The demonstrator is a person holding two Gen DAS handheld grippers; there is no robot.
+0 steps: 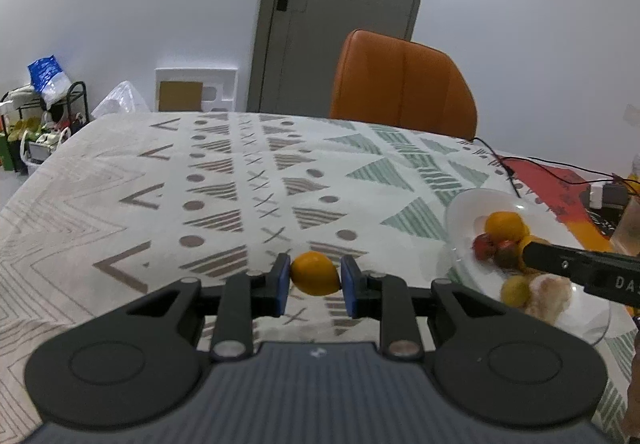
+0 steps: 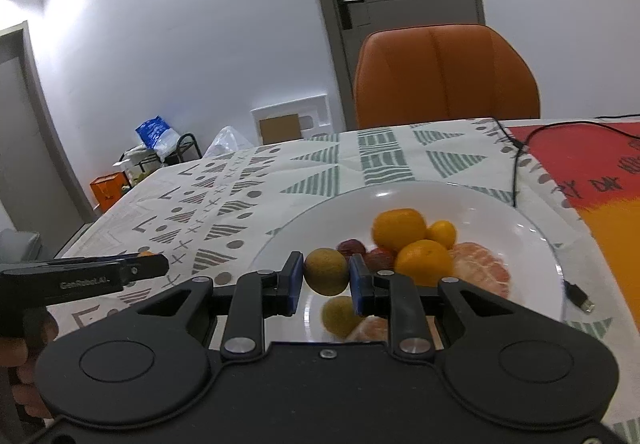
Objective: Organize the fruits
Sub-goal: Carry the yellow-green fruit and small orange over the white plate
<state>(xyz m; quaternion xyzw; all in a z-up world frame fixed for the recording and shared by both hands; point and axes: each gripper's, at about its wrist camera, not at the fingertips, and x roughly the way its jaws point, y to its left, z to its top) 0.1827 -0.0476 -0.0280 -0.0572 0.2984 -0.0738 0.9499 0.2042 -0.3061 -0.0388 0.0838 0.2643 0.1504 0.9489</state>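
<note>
2 fruits are gripped: left tool point(image 1: 315, 274) clamps a kumquat point(image 1: 315, 273), right tool point(image 2: 325, 272) a greenish fruit point(image 2: 326, 271); the plate point(image 2: 532, 240) already holds several.

Surface point(image 1: 224, 179) covered w/ patterned cloth; white plate point(image 2: 532, 240), black cable point(image 2: 520, 159) & red-orange mat point(image 2: 592, 163) laid on it.

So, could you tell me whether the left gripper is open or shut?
Shut: the left gripper has both blue pads pressed on a small orange fruit.
</note>
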